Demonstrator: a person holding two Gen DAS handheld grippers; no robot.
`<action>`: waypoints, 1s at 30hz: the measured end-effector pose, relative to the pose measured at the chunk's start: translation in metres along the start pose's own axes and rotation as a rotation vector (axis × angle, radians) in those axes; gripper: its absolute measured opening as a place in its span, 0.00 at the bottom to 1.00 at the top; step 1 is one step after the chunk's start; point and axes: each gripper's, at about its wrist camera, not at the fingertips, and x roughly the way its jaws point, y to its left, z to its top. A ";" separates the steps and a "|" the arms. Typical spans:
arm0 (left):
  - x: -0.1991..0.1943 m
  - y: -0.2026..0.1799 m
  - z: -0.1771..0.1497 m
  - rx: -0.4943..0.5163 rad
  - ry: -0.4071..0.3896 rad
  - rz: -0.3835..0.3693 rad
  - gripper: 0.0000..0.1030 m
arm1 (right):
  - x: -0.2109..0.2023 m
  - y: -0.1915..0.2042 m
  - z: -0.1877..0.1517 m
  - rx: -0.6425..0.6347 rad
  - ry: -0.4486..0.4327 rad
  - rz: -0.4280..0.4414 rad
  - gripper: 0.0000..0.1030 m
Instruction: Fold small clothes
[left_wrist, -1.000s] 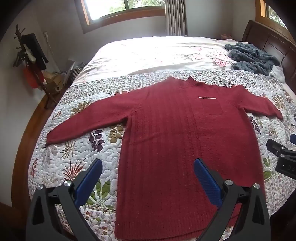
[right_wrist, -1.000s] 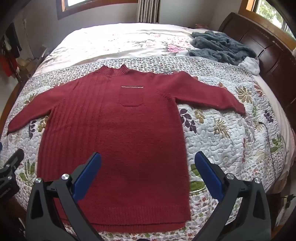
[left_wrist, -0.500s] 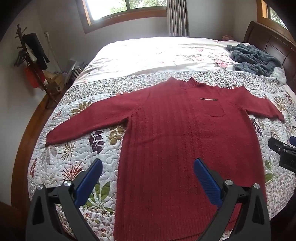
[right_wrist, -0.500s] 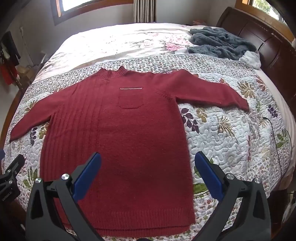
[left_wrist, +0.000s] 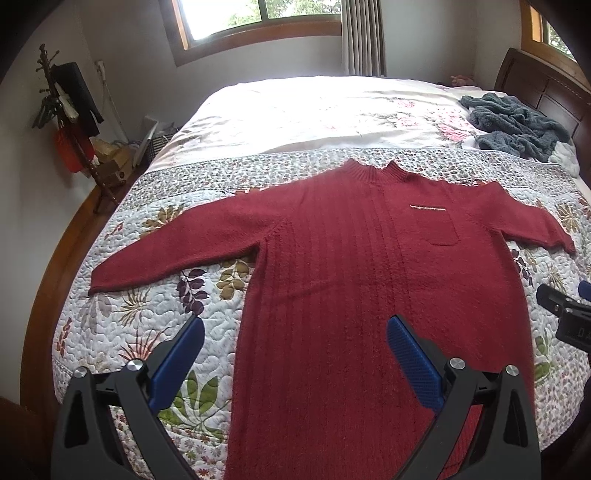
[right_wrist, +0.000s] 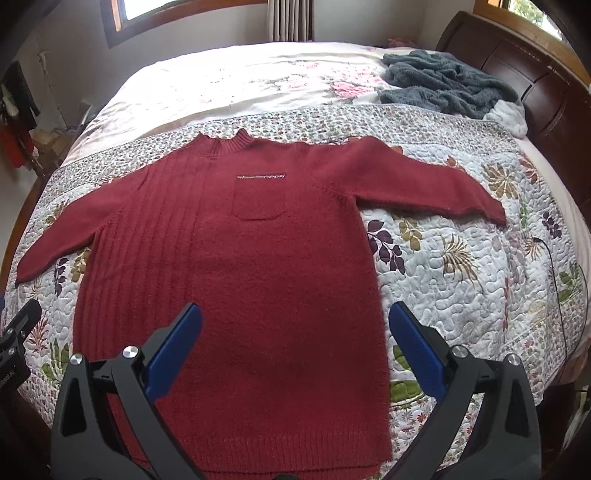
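A dark red knit sweater lies flat and face up on the quilted bed, both sleeves spread out, collar at the far side, a small chest pocket showing. My left gripper hangs open above the sweater's lower left part, nothing between its blue fingers. Over the lower right part hovers my right gripper, also open and empty. Its black body shows at the right edge of the left wrist view.
The floral quilt covers the near half of the bed. A grey fuzzy blanket lies bunched by the dark wooden headboard. A coat stand with hanging items and boxes stands left of the bed.
Both views have drifted slightly, so the sweater sits a little lower and further right in each view. The sweater itself has not moved and both grippers stay open.
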 end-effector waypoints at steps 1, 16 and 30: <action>0.001 -0.001 0.001 0.002 0.001 0.001 0.96 | 0.001 -0.001 0.000 0.002 0.001 -0.001 0.97; 0.005 -0.005 0.000 0.009 0.007 0.010 0.96 | 0.007 -0.006 -0.001 0.004 0.009 0.001 0.97; 0.003 -0.004 0.001 0.012 0.002 0.012 0.96 | 0.005 -0.005 -0.001 0.002 0.006 0.000 0.97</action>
